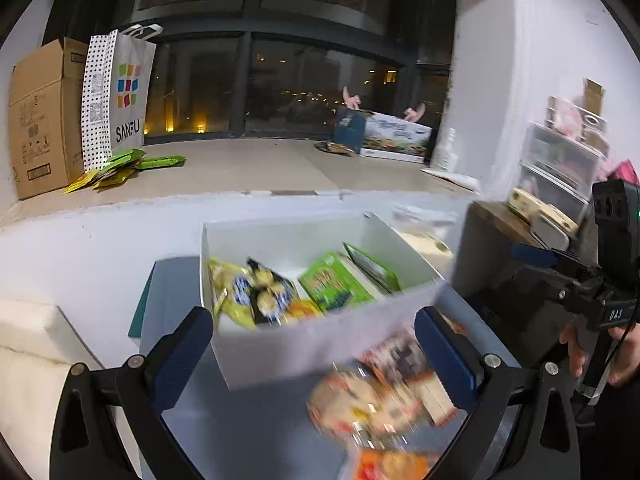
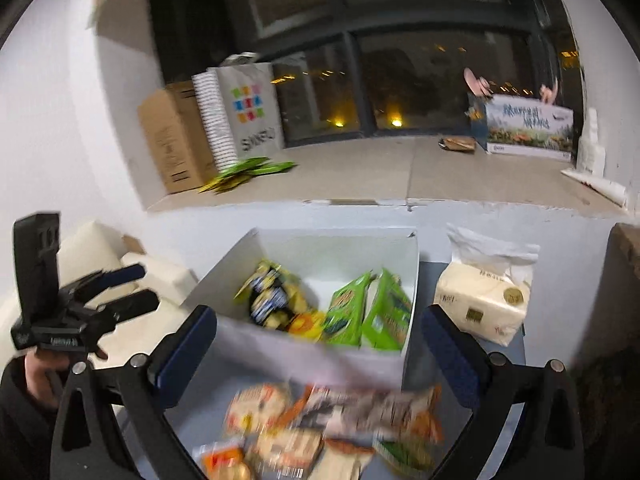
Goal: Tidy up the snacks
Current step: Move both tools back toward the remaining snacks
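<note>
Snacks, left wrist view: I see a loose, blurred heap of snack packets (image 1: pixel 384 400) on the grey bench (image 1: pixel 248 440) just in front of the white box (image 1: pixel 320 344), lying low between my fingers.
White box, left wrist view: it is open on top and holds a yellow bag (image 1: pixel 232 292), a dark packet with round biscuits (image 1: pixel 268 292) and a green carton (image 1: pixel 336 284) leaning against flatter green packs.
Left gripper (image 1: pixel 314 348): my blue-padded fingers (image 1: pixel 184 356) stand wide apart with nothing between the pads; they frame the box's near wall.
Right gripper, seen from the left (image 1: pixel 536 254): it is off to the right, held by a hand (image 1: pixel 600 356); I cannot tell its opening from here.
Windowsill, left wrist view: a cardboard box (image 1: pixel 44 116) and a SANFU paper bag (image 1: pixel 116 96) stand side by side at the left, with green sachets (image 1: pixel 132 168) at their foot.

Snacks, right wrist view: the blurred heap (image 2: pixel 320 428) spreads across the bench against the white box's (image 2: pixel 360 364) near wall.
Box contents, right wrist view: two green cartons (image 2: pixel 368 312) stand upright at the right, and the yellow and dark bags (image 2: pixel 272 296) lie left of them.
Right gripper (image 2: pixel 320 344): its fingers (image 2: pixel 452 352) are spread wide and hold nothing.
Left gripper, seen from the right (image 2: pixel 128 286): at the left edge, its fingers are parted and empty.
Tissue pack (image 2: pixel 484 292): just right of the white box.
</note>
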The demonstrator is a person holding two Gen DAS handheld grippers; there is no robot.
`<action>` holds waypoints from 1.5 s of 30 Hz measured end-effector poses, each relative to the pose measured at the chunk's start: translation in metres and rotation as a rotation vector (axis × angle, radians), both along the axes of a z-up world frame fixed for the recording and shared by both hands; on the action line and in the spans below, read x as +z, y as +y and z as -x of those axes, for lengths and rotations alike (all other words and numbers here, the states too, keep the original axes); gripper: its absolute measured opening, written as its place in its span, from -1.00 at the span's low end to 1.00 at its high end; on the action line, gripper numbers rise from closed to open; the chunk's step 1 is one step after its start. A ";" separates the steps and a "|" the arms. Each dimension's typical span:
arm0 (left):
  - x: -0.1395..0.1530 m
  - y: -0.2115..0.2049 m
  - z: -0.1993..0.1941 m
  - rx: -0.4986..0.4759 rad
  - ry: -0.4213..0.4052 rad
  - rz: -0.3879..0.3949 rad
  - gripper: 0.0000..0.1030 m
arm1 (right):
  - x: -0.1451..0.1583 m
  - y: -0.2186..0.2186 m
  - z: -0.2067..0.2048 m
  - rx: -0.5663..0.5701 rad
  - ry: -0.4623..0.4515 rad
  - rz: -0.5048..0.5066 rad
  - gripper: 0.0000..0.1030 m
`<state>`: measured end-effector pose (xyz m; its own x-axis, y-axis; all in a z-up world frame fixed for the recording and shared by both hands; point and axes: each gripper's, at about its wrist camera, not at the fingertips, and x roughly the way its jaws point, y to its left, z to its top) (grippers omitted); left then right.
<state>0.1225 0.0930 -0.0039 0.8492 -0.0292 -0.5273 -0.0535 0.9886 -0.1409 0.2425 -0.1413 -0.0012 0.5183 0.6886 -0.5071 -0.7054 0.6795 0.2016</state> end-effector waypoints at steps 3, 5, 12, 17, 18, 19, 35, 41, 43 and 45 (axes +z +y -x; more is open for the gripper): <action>-0.009 -0.016 0.034 -0.023 -0.005 0.047 1.00 | -0.007 -0.020 0.035 0.016 -0.027 0.012 1.00; -0.017 -0.027 0.053 -0.032 0.002 0.061 1.00 | -0.017 -0.035 0.058 0.013 -0.040 0.026 1.00; -0.036 -0.061 0.096 -0.048 0.028 0.075 1.00 | -0.055 -0.082 0.116 -0.041 -0.014 0.018 1.00; -0.036 -0.081 0.107 -0.067 0.024 0.032 1.00 | -0.079 -0.093 0.140 -0.058 -0.048 0.076 1.00; -0.036 -0.083 0.107 -0.075 0.023 0.028 1.00 | -0.082 -0.093 0.139 -0.055 -0.052 0.087 1.00; -0.036 -0.086 0.107 -0.082 0.026 0.027 1.00 | -0.085 -0.090 0.137 -0.052 -0.054 0.106 1.00; -0.044 -0.085 0.114 -0.089 0.059 -0.014 1.00 | -0.131 0.025 0.030 0.100 -0.262 0.570 1.00; -0.047 -0.078 0.113 -0.072 0.065 0.004 1.00 | -0.154 0.051 0.008 0.140 -0.338 0.730 1.00; -0.050 -0.077 0.112 -0.068 0.072 0.008 1.00 | -0.159 0.059 0.003 0.152 -0.346 0.760 1.00; -0.051 -0.077 0.112 -0.065 0.076 0.007 1.00 | -0.165 0.065 -0.003 0.149 -0.329 0.787 1.00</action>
<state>0.0109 0.0162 -0.0550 0.8028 -0.0869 -0.5899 -0.0002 0.9893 -0.1461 0.2456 -0.0766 -0.1662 0.6546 0.2729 -0.7050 -0.7382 0.4318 -0.5183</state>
